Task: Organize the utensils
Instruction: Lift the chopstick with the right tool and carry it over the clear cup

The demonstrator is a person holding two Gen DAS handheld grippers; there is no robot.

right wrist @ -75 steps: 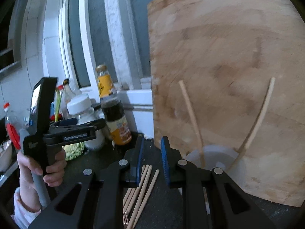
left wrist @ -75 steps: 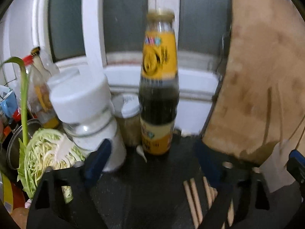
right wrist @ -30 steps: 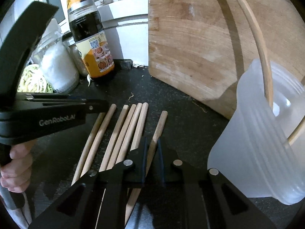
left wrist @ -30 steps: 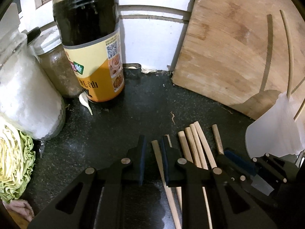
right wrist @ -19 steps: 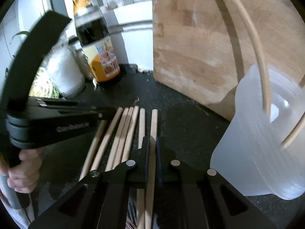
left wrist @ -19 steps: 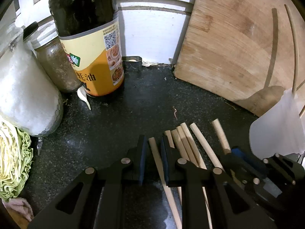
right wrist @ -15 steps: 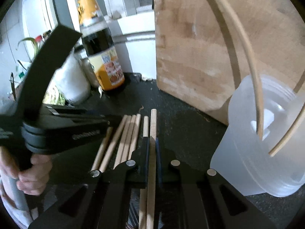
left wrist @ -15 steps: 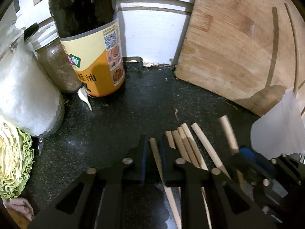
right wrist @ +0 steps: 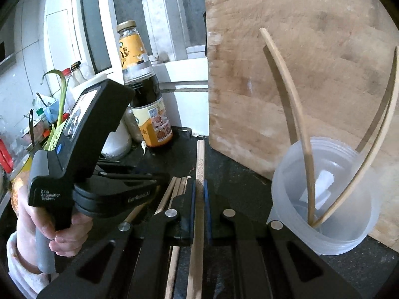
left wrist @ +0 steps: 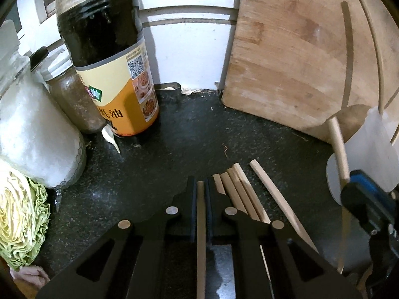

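Several wooden chopsticks (left wrist: 245, 194) lie side by side on the black counter (left wrist: 174, 154). My left gripper (left wrist: 200, 189) is shut on one chopstick (left wrist: 201, 224) low over the counter. My right gripper (right wrist: 198, 191) is shut on another chopstick (right wrist: 200, 164) and holds it lifted above the pile (right wrist: 174, 189); it also shows at the right of the left wrist view (left wrist: 338, 144). A translucent plastic cup (right wrist: 324, 199) with two thin bamboo sticks (right wrist: 296, 124) stands at the right.
A wooden cutting board (right wrist: 299, 62) leans on the wall behind the cup. A dark sauce bottle (left wrist: 109, 57), a spice jar (left wrist: 74, 104), a white jar (left wrist: 32, 129) and a cut cabbage (left wrist: 20, 219) stand at the left.
My right gripper has lifted its chopstick off the counter and tilted it up beside the cup. My left gripper has closed tighter on its chopstick and straightened it.
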